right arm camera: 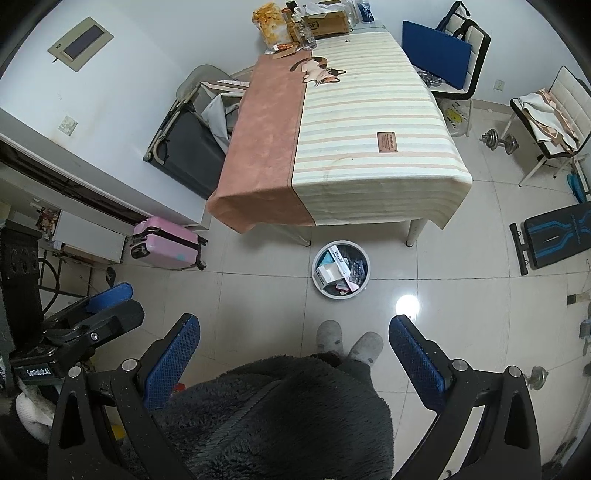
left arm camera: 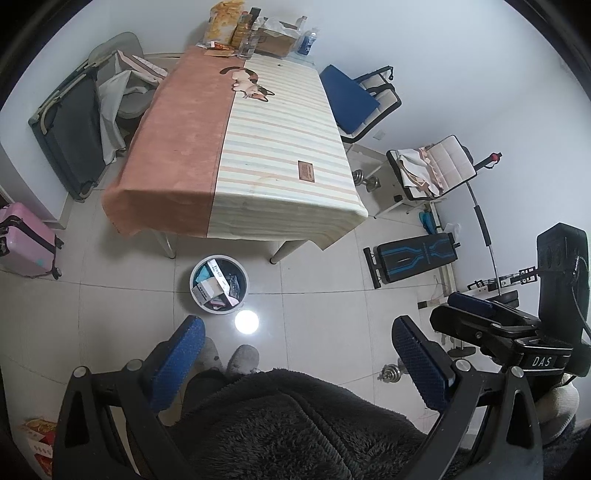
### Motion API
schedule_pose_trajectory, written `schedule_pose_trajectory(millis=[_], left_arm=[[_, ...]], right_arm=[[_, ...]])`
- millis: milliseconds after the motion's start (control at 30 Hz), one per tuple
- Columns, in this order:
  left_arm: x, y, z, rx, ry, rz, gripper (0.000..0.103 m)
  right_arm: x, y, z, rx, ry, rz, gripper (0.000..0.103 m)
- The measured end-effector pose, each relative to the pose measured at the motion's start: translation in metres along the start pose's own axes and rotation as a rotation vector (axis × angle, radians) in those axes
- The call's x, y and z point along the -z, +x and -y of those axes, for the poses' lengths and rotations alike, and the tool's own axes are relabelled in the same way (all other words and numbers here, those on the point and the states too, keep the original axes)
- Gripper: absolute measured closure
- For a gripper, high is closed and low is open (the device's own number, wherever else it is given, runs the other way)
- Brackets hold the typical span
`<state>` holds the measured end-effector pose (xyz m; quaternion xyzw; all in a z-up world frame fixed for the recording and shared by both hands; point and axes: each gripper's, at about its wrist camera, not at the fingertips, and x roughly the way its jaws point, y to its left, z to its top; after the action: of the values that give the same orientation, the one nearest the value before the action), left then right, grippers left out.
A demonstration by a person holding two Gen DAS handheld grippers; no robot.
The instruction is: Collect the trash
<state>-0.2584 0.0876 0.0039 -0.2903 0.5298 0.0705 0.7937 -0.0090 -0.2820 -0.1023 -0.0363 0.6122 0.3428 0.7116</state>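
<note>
A round white trash bin (left arm camera: 195, 291) stands on the tiled floor in front of the table; it holds boxes and wrappers. It also shows in the right wrist view (right arm camera: 318, 286). My left gripper (left arm camera: 299, 332) is open and empty, held high above the floor, near the bin's side. My right gripper (right arm camera: 295, 325) is open and empty at a like height. In the left wrist view the right gripper (left arm camera: 480, 314) shows at the right edge. In the right wrist view the left gripper (right arm camera: 107, 299) shows at the left.
A table (left arm camera: 240, 147) with a pink and striped cloth carries snack bags, bottles and a box (left arm camera: 258, 29) at its far end. Chairs (left arm camera: 354, 99), a pink suitcase (right arm camera: 166, 240), dumbbells (right arm camera: 498, 140) and a weight bench (left arm camera: 413, 258) stand around. My slippered feet (right arm camera: 347, 339) are below.
</note>
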Motion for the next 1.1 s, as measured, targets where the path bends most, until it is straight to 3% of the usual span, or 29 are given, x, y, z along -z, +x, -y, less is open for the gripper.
schedule_pose_trajectory(millis=[1100], left_arm=[[0.001,0.0018,0.0091,0.004,0.014,0.0,0.0]], right_arm=[[0.0029,-0.0036,0.0009,-0.007,0.022,0.01,0.0]])
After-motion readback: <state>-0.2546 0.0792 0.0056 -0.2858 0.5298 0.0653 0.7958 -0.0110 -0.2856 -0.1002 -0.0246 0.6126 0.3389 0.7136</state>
